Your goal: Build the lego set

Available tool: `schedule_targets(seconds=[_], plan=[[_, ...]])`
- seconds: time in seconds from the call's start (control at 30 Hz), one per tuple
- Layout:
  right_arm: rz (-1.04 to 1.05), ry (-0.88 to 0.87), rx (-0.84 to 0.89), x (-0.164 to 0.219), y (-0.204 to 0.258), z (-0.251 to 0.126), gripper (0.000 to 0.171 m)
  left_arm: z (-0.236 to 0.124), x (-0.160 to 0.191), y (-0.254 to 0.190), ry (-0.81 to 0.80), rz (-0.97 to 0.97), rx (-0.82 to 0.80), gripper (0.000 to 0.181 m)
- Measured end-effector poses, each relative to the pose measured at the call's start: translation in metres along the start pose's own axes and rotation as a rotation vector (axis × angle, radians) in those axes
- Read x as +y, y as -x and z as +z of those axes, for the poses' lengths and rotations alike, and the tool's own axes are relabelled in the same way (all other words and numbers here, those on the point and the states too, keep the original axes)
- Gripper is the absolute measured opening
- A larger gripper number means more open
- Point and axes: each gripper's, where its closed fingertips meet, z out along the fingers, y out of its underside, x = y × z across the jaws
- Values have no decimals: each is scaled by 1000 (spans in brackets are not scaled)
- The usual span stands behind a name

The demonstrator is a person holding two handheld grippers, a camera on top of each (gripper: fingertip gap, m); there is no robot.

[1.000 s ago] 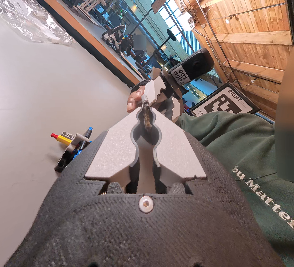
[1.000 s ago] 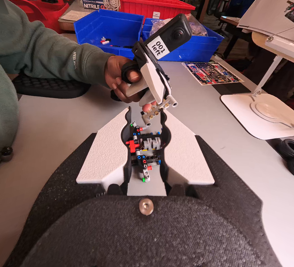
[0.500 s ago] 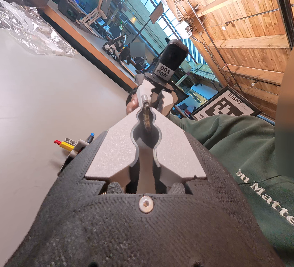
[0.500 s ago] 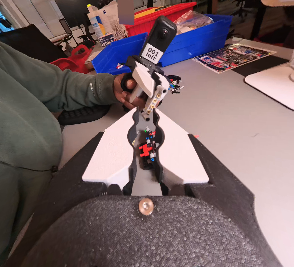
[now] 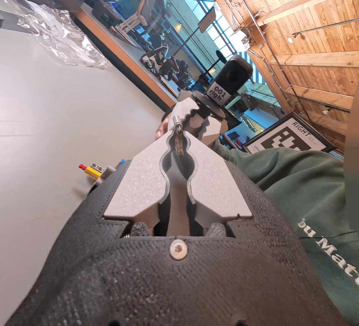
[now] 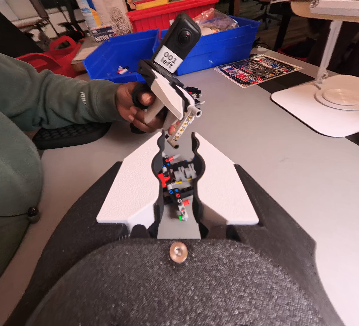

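My left gripper (image 5: pixel 177 132) is shut on a grey lego beam (image 5: pixel 179 142) with tan pins, seen edge-on between its tips. In the right wrist view the left gripper (image 6: pixel 174 107) holds this beam (image 6: pixel 184 124) tilted in the air, just beyond my right fingertips. My right gripper (image 6: pixel 177 134) is open and empty. It hovers over a black, grey and red lego assembly (image 6: pixel 178 180) that lies on the grey table (image 6: pixel 252 161) and shows through the gap between its fingers. The assembly's yellow and red end (image 5: pixel 93 170) peeks out left of the left gripper. The right gripper (image 5: pixel 196 122) faces the left one.
Two blue bins (image 6: pixel 120 52) (image 6: pixel 223 45) and a red bin (image 6: pixel 174 10) stand at the table's back. A sticker sheet (image 6: pixel 258 70) and a white lamp base (image 6: pixel 320 103) lie to the right. Loose lego parts (image 6: pixel 194 93) lie behind the left gripper. Clear plastic bags (image 5: pixel 58 41) lie far left. The grippers are tip to tip, or close to it.
The right gripper has tilted and shifted over the assembly while staying open. The left gripper keeps the beam and has moved slightly, so the assembly slides farther under it in its view.
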Motion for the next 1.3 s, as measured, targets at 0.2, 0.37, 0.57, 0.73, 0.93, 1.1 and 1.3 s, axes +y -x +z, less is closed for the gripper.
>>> schedule_targets(seconds=[0.2,0.37,0.57,0.73,0.93,1.1,1.3], plan=[[-1,41,176,5,-12,14,34,5,2,10,-8,32,-134,5],[-61,68,313,7,-28,9,27,3,-1,15,-29,42,-203,5],[-130,80,342,7,-26,10,29,-2,-4,22,-62,22,-232,5],[-304,126,443,8,-31,12,21,2,-1,21,-64,6,-221,5],[-443,173,474,9,-30,11,10,2,1,18,-47,-24,-175,5],[-513,194,457,12,-27,9,10,-3,-5,11,-36,-9,-115,18],[-584,237,448,19,-25,12,10,-1,2,12,18,32,-137,7]])
